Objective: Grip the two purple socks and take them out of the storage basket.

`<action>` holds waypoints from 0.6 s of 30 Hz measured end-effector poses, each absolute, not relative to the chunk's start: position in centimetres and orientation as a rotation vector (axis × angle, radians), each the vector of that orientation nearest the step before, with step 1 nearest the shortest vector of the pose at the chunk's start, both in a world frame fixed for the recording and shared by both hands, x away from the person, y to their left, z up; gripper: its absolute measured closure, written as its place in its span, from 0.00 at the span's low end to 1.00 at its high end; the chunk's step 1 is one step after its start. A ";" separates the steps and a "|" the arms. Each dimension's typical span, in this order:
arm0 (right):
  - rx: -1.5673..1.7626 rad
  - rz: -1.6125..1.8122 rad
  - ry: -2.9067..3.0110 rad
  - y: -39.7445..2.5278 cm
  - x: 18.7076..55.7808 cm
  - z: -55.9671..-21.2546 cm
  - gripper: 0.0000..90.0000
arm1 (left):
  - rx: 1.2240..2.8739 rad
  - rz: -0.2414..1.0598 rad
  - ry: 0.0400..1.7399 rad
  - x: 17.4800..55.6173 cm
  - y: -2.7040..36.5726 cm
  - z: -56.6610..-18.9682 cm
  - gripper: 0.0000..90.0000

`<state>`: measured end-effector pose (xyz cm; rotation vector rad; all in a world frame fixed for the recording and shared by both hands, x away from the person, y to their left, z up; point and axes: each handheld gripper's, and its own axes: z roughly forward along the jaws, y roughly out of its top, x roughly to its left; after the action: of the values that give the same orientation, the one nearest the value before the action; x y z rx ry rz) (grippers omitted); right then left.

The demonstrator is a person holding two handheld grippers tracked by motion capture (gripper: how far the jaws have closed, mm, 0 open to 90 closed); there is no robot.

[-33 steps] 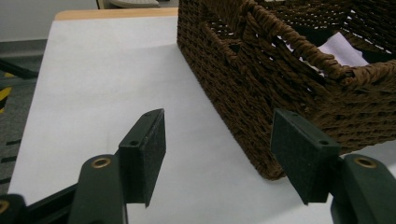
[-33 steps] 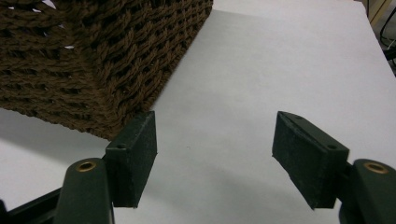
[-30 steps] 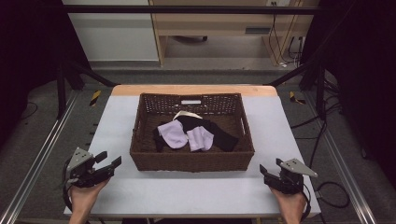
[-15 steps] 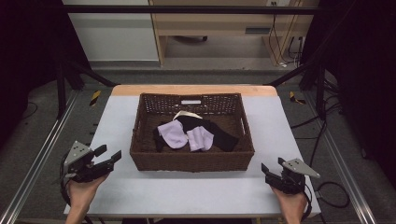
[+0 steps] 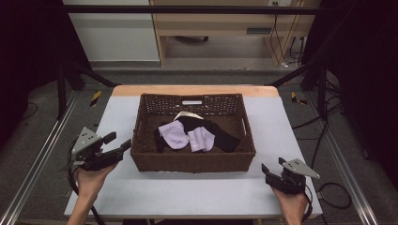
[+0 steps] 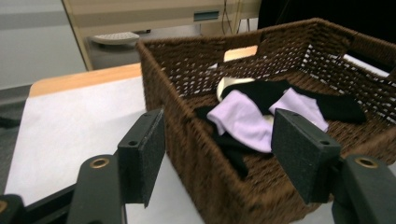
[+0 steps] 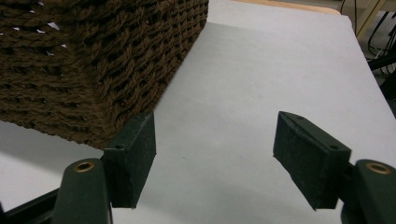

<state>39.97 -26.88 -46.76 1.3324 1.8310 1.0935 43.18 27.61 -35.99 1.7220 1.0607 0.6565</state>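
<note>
A brown wicker basket [image 5: 192, 161] stands mid-table and holds two lilac socks [image 5: 173, 133], black socks [image 5: 220, 133] and a cream piece [image 5: 185, 115]. My left gripper [image 5: 118, 141] hovers at the basket's left front corner, open, nothing between its jaws. In the left gripper view the open left gripper [image 6: 217, 154] straddles the basket wall [image 6: 187, 70], looking down at a lilac sock [image 6: 243, 119] and a black sock [image 6: 336, 107]. My right gripper [image 5: 273, 165] is open near the basket's right front corner. In the right gripper view the right gripper [image 7: 215, 158] frames bare table beside the basket corner [image 7: 93, 60].
The white table top [image 5: 281, 122] has open strips left, right and in front of the basket. A wooden edge [image 5: 197, 90] runs along the far side. Metal rails [image 5: 42, 154] flank the table, with cables [image 5: 328, 192] on the floor at the right.
My left gripper has risen and moved forward toward the basket's left front corner. The right gripper has stayed put. The socks have not moved.
</note>
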 end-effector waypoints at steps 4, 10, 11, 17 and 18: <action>1.334 1.095 1.829 -26.9 40.0 -46.7 0.33 | 1.729 0.659 1.041 43.8 26.7 -35.3 0.39; 1.333 1.096 1.831 -26.9 40.0 -46.7 0.33 | 1.738 0.651 1.023 44.6 25.4 -34.8 0.40; 1.333 1.095 1.830 -26.9 40.0 -46.7 0.33 | 1.738 0.650 1.021 44.7 25.2 -34.7 0.40; 1.331 1.093 1.830 -26.9 40.1 -46.7 0.33 | 1.746 0.650 1.021 46.0 24.2 -34.3 0.41; 1.331 1.096 1.827 -26.9 40.1 -46.7 0.33 | 1.747 0.652 1.022 46.1 24.0 -34.2 0.41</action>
<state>40.09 -26.86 -46.73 1.3306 1.8273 1.0961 46.15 24.03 -34.23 1.7465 1.0225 0.6515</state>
